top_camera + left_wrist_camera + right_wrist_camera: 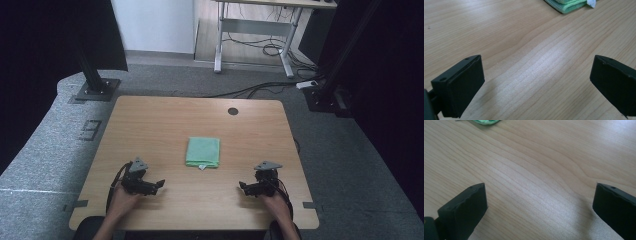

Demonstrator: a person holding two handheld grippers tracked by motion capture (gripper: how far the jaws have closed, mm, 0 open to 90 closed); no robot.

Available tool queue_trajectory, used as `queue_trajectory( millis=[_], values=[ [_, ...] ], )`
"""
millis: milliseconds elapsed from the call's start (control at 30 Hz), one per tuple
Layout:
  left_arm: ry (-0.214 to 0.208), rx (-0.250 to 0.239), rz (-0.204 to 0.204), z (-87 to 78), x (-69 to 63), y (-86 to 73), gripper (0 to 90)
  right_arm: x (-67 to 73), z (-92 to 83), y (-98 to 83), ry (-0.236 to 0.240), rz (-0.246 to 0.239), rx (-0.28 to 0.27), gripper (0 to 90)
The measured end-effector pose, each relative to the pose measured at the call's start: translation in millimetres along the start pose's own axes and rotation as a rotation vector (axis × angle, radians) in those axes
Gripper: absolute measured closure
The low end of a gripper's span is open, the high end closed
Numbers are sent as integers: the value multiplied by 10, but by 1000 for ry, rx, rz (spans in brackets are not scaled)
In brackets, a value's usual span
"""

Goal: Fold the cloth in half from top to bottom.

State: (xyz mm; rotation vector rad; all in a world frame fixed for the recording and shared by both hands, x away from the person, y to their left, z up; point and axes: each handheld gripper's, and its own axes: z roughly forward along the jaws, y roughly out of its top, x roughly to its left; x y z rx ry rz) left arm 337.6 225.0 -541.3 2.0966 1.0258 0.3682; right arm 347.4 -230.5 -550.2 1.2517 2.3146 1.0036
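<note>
Both grippers sit low at the near edge of the counter [150,115], and both are wide apart at the jaws with nothing between them but bare wood. Left gripper [159,185] waits near-left of the folded green cloth [203,152], right gripper [243,188] near-right of it, each well apart from the fabric. That cloth is our landmark: a neat square, lying flat in the middle of the counter, its white tag [201,167] poking out at the near edge.

From the left gripper view the cloth's stacked folds [569,5] peek in at the top (the tag [591,3] too), and the right gripper view catches just a sliver of green [486,122].

So the step in hand looks like the approach. To do it well, I'd say: bring both grippers in toward the cloth's near corners together, keep the jaws spread until one rides under the top layer, and come in flat along the wood. Pinch only the layer wanted, since the folds lie tight on one another and a deep bite would likely drag the whole stack. Steer clear of the tag.
</note>
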Motion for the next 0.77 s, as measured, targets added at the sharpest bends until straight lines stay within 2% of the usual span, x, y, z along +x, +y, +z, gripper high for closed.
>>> queue_trajectory(
  millis=[67, 233, 333, 767],
  values=[
    [-4, 12, 5, 30, -11, -13, 0, -9, 20, -24, -1, 1, 6, 0],
    [-5, 82, 9, 99, -21, -1, 0, 15, 48, -42, -25, -25, 3, 0],
    [37, 117, 54, 132, -79, 8, 0, 16, 52, -45, -28, -23, -3, 0],
    [42, 116, 48, 135, -86, 10, 0, 15, 52, -46, -28, -22, -3, 0]
  ],
)
